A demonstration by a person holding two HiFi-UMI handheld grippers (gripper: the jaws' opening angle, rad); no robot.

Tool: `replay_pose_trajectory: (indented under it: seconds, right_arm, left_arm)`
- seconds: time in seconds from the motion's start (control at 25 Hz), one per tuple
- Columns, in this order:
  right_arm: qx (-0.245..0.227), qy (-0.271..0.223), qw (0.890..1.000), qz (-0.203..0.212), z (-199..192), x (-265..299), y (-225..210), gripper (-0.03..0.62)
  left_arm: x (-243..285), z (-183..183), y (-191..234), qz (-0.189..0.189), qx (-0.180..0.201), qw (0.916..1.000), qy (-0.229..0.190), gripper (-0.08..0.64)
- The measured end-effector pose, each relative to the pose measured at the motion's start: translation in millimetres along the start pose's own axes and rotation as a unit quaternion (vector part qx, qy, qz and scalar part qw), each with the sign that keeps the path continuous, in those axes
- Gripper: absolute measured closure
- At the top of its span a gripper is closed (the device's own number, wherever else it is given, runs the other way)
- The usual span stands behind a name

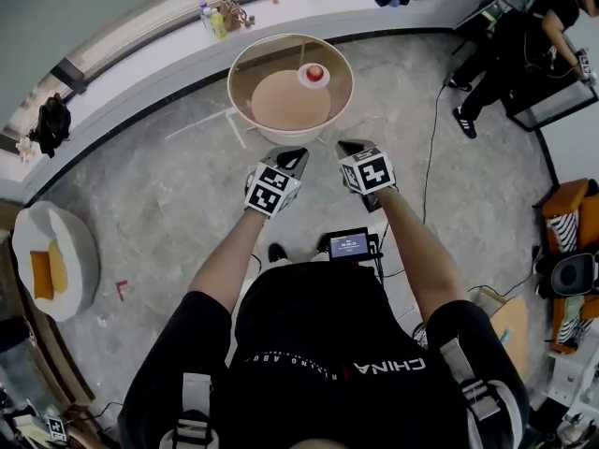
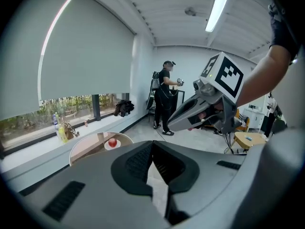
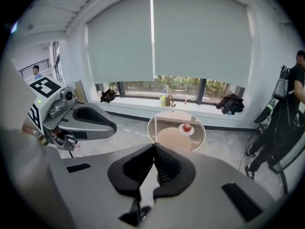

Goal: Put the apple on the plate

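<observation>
A red apple sits on a small white plate at the far right of a round glass table. A larger tan disc lies beside the plate on the table. My left gripper and right gripper hang side by side in the air short of the table, both shut with nothing between the jaws. In the left gripper view the apple is far off at the left and the right gripper crosses above. From the right gripper view, the apple lies ahead.
A person in black stands at the back right by a dark frame. Bottles and a dark bag rest on the curved windowsill. A white chair with an orange cushion is at the left, orange furniture at the right.
</observation>
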State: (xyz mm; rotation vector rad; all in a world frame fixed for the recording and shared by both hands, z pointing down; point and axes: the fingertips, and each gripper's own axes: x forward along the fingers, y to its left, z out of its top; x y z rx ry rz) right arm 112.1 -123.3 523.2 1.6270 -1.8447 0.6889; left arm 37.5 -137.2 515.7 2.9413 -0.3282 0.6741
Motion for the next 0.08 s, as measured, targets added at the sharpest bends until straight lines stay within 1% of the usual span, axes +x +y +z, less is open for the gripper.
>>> replay_pose_trajectory:
  seconds: [0.08]
  right_arm:
    - [-0.002, 0.000, 1.000, 0.000, -4.4, -3.4, -6.2, 0.563]
  left_arm:
    - [5.7, 1.3, -3.9, 0.000, -0.008, 1.0000, 0.000, 0.541]
